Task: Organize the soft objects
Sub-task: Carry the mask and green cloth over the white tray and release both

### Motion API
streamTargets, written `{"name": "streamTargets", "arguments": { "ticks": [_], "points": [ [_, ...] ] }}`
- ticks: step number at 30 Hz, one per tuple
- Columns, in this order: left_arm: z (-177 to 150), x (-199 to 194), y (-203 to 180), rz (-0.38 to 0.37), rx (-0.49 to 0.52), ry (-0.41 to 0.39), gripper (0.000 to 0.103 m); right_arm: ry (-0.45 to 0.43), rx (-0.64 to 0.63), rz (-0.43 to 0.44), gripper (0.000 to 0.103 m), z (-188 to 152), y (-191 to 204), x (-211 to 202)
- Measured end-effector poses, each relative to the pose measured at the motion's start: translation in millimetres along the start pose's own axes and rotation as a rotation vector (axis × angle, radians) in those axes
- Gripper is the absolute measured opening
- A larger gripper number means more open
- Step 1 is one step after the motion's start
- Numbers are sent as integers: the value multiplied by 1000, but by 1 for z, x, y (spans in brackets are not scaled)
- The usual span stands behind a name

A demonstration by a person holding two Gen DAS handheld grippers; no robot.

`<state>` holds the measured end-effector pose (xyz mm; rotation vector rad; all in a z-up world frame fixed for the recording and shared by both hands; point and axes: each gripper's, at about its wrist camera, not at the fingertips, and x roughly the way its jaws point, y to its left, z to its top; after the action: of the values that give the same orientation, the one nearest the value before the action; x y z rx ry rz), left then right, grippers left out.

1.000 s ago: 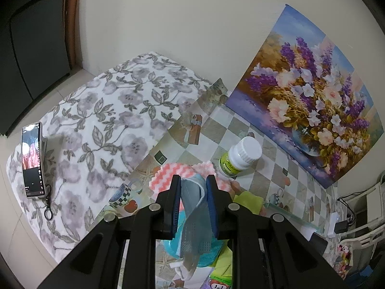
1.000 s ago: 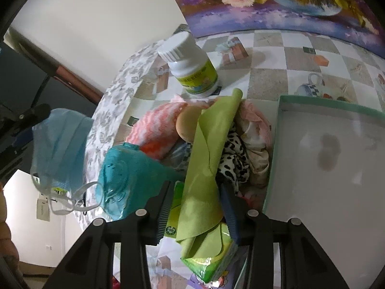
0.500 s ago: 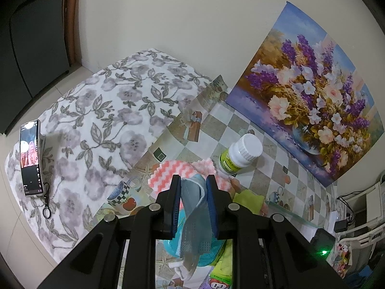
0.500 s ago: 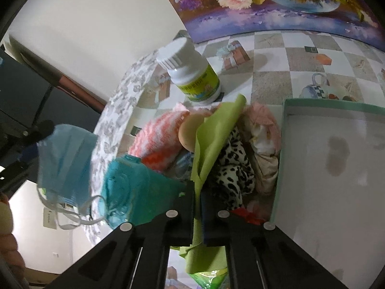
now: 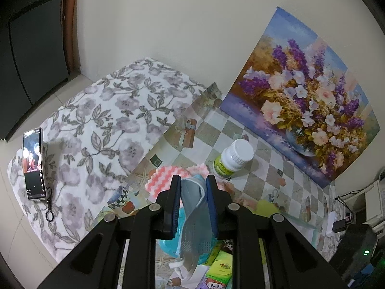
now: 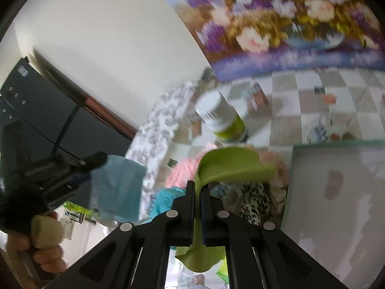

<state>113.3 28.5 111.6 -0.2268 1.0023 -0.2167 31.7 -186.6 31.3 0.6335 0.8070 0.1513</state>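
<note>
Green cloth (image 6: pixel 228 168) is pinched in the right hand-held gripper (image 6: pixel 197 192), lifted above the pile beside the tray (image 6: pixel 336 192); left hand-held gripper (image 5: pixel 192 192) grips a face mask (image 5: pixel 192 216). Next: carry both over the tray, release.

My left cam sharp, even indoor light, soft shadows, fisheye bend w/ dark corners, right cam motion-blurred, flower painting (image 6: pixel 284 26) smeared

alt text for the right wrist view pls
The right tool is shut on a green cloth lifted above a pile of soft items, beside a white tray. At left, the left tool holds a blue face mask.
</note>
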Motion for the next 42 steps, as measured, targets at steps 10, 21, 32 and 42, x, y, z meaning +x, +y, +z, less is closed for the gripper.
{"name": "streamTargets", "arguments": {
  "ticks": [10,21,32,42],
  "points": [
    [-5,-27,-33,-18,70,-54,22,-162,-53,5,4,16,20,-74],
    [-31,-38,-97,-71,207,-57,22,-346,-57,-151,4,22,0,-158],
    [-63,-25,-158,-161,330,6,22,-445,27,-391,4,22,-48,-218],
    [-110,19,-204,-189,460,136,22,-319,222,-536,4,18,-110,-212]
  ]
}}
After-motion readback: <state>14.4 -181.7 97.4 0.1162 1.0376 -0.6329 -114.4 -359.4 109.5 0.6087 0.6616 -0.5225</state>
